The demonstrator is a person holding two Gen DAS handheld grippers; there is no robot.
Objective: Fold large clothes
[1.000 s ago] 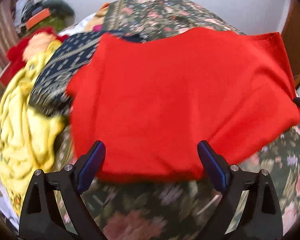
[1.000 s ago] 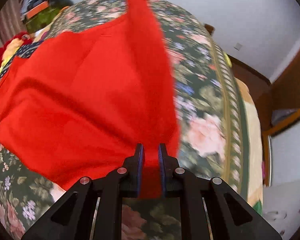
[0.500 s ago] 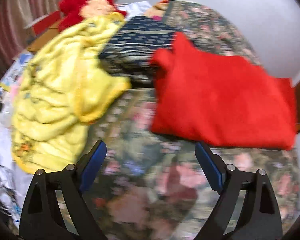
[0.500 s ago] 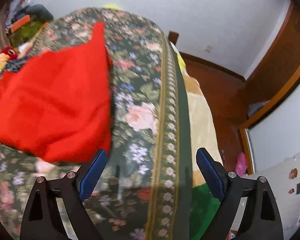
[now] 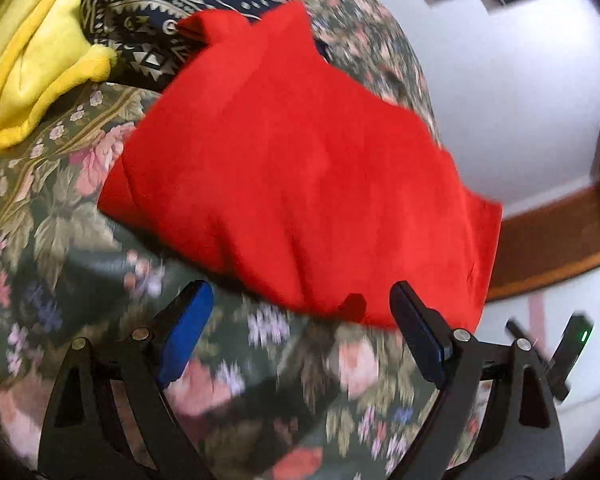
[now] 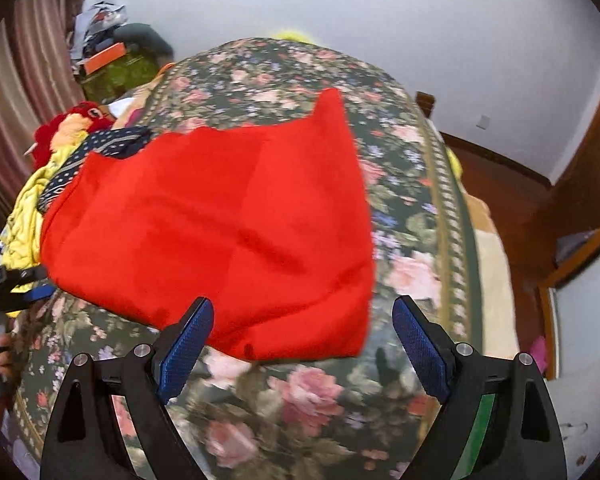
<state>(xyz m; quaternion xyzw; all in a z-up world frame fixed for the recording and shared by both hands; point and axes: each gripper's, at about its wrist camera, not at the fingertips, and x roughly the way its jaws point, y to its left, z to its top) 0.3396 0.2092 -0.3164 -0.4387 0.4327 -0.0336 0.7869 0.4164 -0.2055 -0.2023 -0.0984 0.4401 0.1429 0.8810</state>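
A folded red garment lies flat on the floral bedspread; it also shows in the right wrist view. My left gripper is open and empty, its jaws wide apart just short of the garment's near edge. My right gripper is open and empty, with the garment's near right corner between and just beyond its fingertips. Neither gripper holds cloth.
A dark patterned cloth and a yellow blanket lie at the garment's far left. A red plush toy sits by the curtain. The bed's right edge drops to a wooden floor. The left gripper's body shows at the right view's left edge.
My right gripper let go of the red garment and opened. The garment now lies on the bed. Both grippers pulled back, then came close to its near edge again.
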